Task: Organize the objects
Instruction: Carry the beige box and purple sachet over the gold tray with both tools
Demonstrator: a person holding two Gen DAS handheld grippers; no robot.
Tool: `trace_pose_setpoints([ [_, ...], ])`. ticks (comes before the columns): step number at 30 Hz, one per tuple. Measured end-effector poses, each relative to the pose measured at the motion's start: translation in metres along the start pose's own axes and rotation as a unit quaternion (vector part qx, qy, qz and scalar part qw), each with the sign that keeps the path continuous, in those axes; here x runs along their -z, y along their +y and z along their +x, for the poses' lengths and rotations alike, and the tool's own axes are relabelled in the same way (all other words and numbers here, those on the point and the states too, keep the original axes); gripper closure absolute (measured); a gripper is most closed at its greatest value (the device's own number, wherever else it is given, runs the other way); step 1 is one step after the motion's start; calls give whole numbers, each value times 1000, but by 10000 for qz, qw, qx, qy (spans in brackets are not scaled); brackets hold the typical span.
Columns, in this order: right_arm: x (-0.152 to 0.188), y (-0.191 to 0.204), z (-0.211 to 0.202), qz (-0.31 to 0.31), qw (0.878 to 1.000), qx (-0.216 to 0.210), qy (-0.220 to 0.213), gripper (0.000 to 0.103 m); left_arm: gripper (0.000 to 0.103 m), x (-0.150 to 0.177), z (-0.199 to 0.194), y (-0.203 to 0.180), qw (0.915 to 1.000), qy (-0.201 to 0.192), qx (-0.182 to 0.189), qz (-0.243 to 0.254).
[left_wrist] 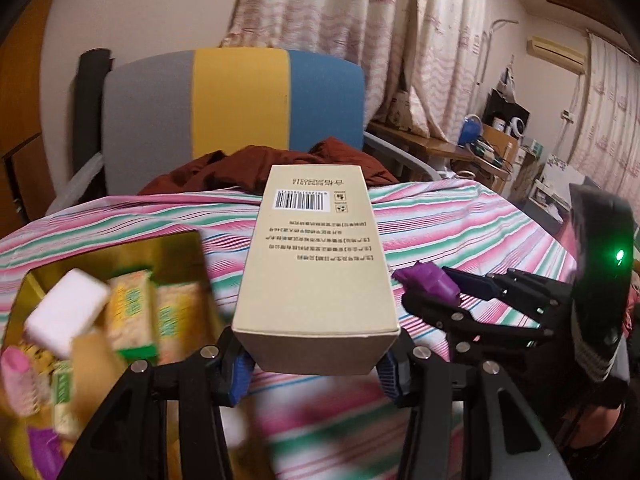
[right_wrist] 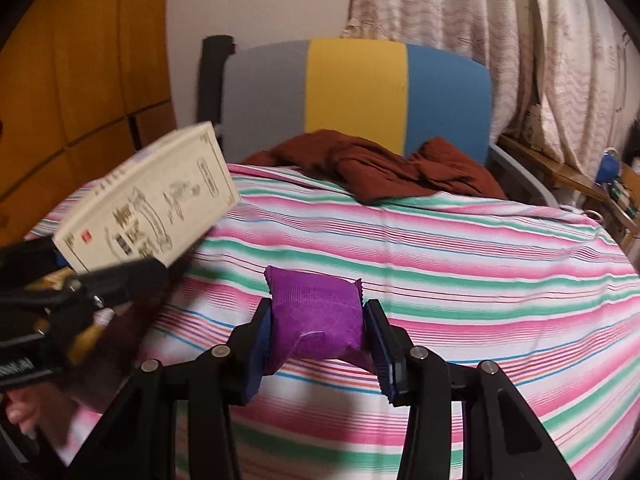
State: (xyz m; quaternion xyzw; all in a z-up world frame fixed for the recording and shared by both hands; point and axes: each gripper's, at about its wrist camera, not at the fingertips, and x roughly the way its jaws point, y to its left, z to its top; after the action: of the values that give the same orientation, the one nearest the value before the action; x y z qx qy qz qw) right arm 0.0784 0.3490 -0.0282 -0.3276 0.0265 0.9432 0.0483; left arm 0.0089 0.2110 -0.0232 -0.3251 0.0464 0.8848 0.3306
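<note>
A long beige carton with a barcode is clamped between the blue pads of my left gripper, which is shut on its near end and holds it above the striped cloth. The same beige carton shows at the left of the right wrist view. My right gripper is shut on a small purple packet, its pads pressing both sides. In the left wrist view, the right gripper appears at the right with the purple packet in its tips.
A golden box at lower left holds a white block, green-and-yellow packets and other small items. The pink-and-green striped cloth covers the surface. A brown garment lies by a grey, yellow and blue chair back.
</note>
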Motion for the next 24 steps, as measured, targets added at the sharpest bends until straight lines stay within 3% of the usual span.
trace_pose_setpoints([
  [12,-25,97,-8,-371,9936,-1065,-42,57,52,36,-68,83,9950,-117,-895,-427],
  [19,-23,150,-3,-688,9851,-1566,187,57,52,61,-87,135,9870,46,-1371,-836],
  [24,-21,180,7,-922,9801,-1725,327,56,52,81,-93,156,9829,283,-1497,-1035],
])
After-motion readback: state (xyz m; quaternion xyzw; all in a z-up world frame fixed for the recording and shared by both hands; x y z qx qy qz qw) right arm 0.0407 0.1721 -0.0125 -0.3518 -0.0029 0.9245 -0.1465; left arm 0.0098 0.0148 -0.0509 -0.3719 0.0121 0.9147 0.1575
